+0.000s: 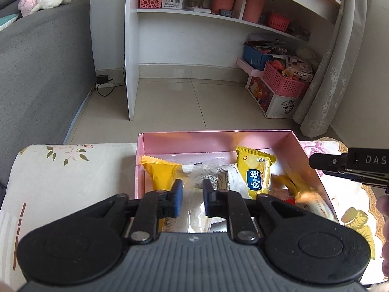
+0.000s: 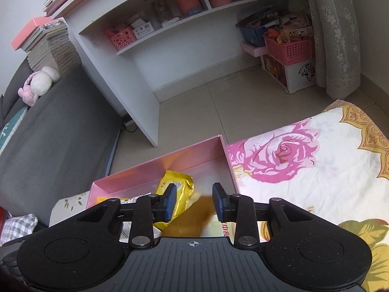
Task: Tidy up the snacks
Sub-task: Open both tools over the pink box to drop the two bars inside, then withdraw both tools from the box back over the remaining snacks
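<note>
An open pink box (image 1: 218, 134) stands on a flowered cloth and holds several snack packets. Among them are a yellow packet with a blue label (image 1: 255, 173) and an orange-yellow packet (image 1: 159, 170). My left gripper (image 1: 193, 196) hangs over the box's near side, shut on a clear-wrapped snack (image 1: 194, 180). My right gripper (image 2: 194, 199) is open over the box's right part (image 2: 158, 165), beside the yellow packet (image 2: 180, 189). A blurred orange-brown snack (image 2: 192, 216) shows below its jaws, loose from the pads. In the left wrist view the right gripper (image 1: 325, 164) reaches in from the right, above that blurred snack (image 1: 306, 194).
The flowered cloth (image 2: 304, 177) spreads to the box's right and left (image 1: 73, 175). Beyond lie a tiled floor (image 1: 194, 102), a white shelf unit (image 1: 131, 73), a grey sofa (image 1: 43, 73), pink baskets on boxes (image 1: 284, 82) and a curtain (image 1: 335, 60).
</note>
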Tool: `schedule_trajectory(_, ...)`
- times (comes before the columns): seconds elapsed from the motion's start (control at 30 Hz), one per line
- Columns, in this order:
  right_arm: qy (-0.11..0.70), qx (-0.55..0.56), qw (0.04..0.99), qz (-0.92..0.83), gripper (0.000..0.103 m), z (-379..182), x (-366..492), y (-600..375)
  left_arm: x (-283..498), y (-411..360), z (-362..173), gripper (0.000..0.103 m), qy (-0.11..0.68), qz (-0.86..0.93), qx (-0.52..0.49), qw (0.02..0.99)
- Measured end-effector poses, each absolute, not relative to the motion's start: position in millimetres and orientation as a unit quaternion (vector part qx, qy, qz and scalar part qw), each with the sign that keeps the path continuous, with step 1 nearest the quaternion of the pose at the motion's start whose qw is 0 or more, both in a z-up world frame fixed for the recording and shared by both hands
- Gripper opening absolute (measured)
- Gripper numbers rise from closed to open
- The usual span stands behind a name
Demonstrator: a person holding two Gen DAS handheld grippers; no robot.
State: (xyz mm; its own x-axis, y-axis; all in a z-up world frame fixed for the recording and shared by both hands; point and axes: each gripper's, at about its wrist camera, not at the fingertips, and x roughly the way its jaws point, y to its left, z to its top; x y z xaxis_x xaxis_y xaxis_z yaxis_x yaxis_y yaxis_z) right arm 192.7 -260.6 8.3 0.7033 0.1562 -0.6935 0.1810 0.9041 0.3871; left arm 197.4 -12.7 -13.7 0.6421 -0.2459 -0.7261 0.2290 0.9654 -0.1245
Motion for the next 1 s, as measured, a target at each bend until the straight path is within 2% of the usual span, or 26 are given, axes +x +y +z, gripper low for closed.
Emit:
schedule_trajectory(0.07,0.383,0.219,0.897,-0.006,0.054,10,190,-261,196,-11,-14,0.025,0.403,-0.133,-0.014,0.906)
schedule_trajectory(0.13,0.381,0.212,0.900,-0.003,0.057,12,186,-260,193,-10,-13,0.027,0.403,-0.133,-0.017,0.905)
schedule_trajectory(0.27,0.384,0.200,0.901,-0.003,0.065,16,177,-259,187,-9,-8,0.042,0.402,-0.133,-0.016,0.906)
schedule_trajectory(0.4,0.380,0.202,0.903,-0.004,0.076,25,165,-259,178,-9,-2,0.052,0.405,-0.138,-0.020,0.903)
schedule_trajectory(0.57,0.379,0.192,0.905,-0.001,0.083,36,147,-257,162,-4,2,0.071,0.402,-0.142,-0.019,0.904)
schedule_trajectory(0.67,0.381,0.182,0.907,0.000,0.086,41,134,-254,151,-1,3,0.076,0.404,-0.143,-0.019,0.903)
schedule_trajectory(1.0,0.384,0.172,0.907,0.014,0.089,52,95,-247,114,9,10,0.089,0.410,-0.152,-0.010,0.899)
